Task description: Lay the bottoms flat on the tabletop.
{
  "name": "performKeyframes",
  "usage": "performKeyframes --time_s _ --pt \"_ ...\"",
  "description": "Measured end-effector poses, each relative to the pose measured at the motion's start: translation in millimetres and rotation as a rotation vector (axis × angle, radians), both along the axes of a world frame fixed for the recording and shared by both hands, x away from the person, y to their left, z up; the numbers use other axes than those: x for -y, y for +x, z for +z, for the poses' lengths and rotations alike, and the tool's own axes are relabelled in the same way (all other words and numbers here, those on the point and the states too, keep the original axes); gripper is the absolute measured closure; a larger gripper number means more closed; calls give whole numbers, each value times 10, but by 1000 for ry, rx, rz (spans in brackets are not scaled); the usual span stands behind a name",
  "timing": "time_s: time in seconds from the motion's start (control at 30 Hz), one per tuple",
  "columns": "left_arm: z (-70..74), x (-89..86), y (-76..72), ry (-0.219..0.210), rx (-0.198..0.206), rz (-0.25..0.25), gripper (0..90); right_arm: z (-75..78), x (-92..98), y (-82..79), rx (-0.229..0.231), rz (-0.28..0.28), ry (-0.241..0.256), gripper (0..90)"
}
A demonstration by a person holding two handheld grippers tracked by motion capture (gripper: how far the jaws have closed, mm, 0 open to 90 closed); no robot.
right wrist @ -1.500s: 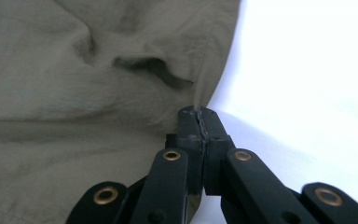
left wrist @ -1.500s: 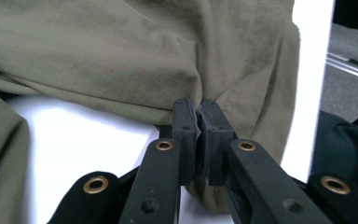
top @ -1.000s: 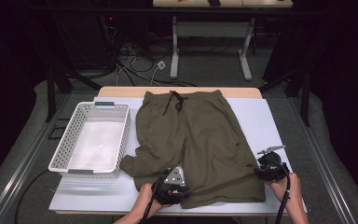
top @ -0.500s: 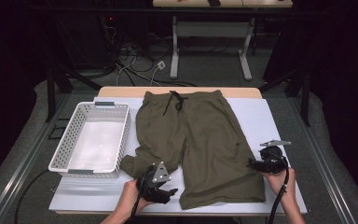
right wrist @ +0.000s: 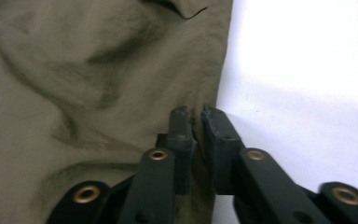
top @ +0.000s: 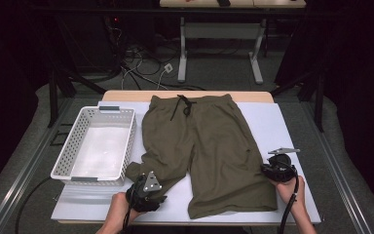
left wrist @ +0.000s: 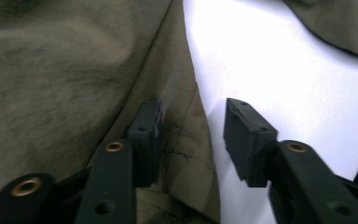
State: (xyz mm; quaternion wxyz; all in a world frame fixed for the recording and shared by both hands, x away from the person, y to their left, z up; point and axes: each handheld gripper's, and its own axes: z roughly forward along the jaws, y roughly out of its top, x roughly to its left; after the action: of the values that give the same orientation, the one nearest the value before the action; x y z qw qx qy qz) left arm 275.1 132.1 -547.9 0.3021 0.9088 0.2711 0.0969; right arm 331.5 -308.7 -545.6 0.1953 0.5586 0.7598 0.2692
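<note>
Olive-green drawstring shorts [top: 207,146], spread flat on the white table, waistband at far edge

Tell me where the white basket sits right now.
In the high view, the white basket stands on the table's left side, right beside the green shorts, with the left tool just in front of its near right corner.

Your shorts [top: 209,151] hide much of the white table [top: 292,131] under them. In the left gripper view the shorts [left wrist: 65,70] run off the top, left and bottom edges, and the hem beside your left gripper [left wrist: 193,135] is blurred. In the right gripper view the shorts [right wrist: 98,70] are cut off likewise, and your right gripper [right wrist: 198,121] covers the bit of edge pinched between its jaws.
</note>
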Motion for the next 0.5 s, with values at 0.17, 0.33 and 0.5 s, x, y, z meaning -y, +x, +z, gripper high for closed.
performKeyframes --time_s 0.17,0.33,0.5 --pt "-18 -46 37 -26 5 8 782 12 -24 -23 23 -7 -35 888" --pt "-7 -37 45 -30 0 8 865 82 16 -64 71 -23 -57 893" --pt "44 -10 -22 -66 -10 -12 870 171 25 -128 103 -32 -69 893"
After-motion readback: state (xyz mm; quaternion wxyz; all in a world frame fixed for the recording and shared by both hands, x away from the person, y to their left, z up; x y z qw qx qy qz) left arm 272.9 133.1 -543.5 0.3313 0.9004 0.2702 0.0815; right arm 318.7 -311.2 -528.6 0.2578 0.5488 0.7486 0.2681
